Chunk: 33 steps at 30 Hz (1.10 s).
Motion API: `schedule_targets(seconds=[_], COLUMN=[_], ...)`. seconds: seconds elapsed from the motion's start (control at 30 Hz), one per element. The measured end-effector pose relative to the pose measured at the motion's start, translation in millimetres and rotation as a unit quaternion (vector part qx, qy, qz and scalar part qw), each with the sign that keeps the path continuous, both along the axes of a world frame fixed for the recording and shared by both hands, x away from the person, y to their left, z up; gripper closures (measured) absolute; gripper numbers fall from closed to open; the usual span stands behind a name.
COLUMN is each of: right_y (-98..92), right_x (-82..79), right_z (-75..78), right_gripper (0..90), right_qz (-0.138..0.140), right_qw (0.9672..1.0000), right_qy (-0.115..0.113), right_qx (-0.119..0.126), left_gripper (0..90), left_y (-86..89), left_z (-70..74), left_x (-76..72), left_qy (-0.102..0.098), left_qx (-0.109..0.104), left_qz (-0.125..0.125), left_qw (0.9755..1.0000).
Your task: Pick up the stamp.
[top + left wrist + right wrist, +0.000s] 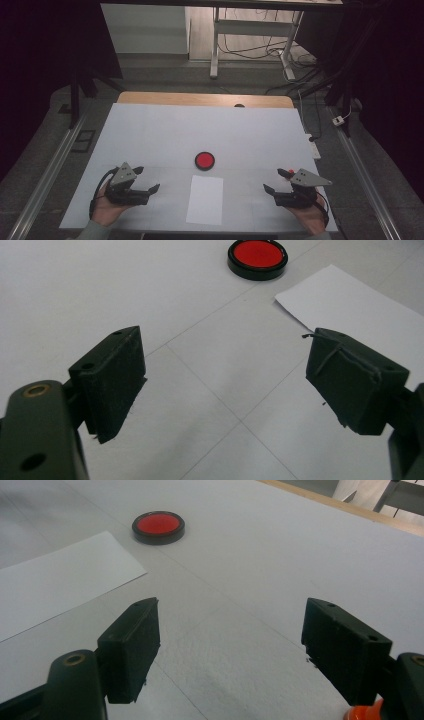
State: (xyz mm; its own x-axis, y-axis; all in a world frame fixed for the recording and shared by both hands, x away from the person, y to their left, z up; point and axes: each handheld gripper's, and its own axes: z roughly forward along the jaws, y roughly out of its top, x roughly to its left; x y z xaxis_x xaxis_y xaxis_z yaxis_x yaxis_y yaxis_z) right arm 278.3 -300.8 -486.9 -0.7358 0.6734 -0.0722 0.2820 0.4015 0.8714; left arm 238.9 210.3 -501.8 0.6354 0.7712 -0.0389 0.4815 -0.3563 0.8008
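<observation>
A round red disc with a black rim lies near the middle of the white table cover. Just in front of it lies a white sheet of paper. My left gripper rests at the front left, open, nothing between its jaws. My right gripper rests at the front right, open and empty too. In the left gripper view the red disc and the paper lie ahead of the gripper. In the right gripper view the disc and paper lie ahead to the left of the gripper.
The wooden table edge shows beyond the white cover. Behind the table stand a metal frame and loose cables on the floor. Rails run along both sides of the table.
</observation>
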Motion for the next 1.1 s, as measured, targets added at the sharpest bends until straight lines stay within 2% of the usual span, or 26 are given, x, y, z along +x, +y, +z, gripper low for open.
schedule_targets(seconds=[0.53, 0.73, 1.1], right_y=[-0.8, -5.0, -21.3], right_x=[7.0, 11.5, 32.4], right_z=[7.9, 15.0, 19.5], right_gripper=[25.4, 26.3, 27.1], right_qz=[-0.007, -0.029, -0.079], right_qw=[0.9999, 0.9993, 0.9957], right_qy=[0.015, 0.022, 0.045], right_qx=[-0.004, -0.009, -0.019], left_gripper=[16.7, 16.8, 16.9], left_y=[3.0, 2.4, 2.6], left_z=[-3.9, -5.0, -6.7], left_x=[2.2, 1.8, 1.5], left_qy=[0.004, 0.005, 0.005], left_qx=[0.003, 0.006, 0.011], left_qz=[0.01, 0.01, 0.013], left_qw=[0.9999, 0.9999, 0.9998])
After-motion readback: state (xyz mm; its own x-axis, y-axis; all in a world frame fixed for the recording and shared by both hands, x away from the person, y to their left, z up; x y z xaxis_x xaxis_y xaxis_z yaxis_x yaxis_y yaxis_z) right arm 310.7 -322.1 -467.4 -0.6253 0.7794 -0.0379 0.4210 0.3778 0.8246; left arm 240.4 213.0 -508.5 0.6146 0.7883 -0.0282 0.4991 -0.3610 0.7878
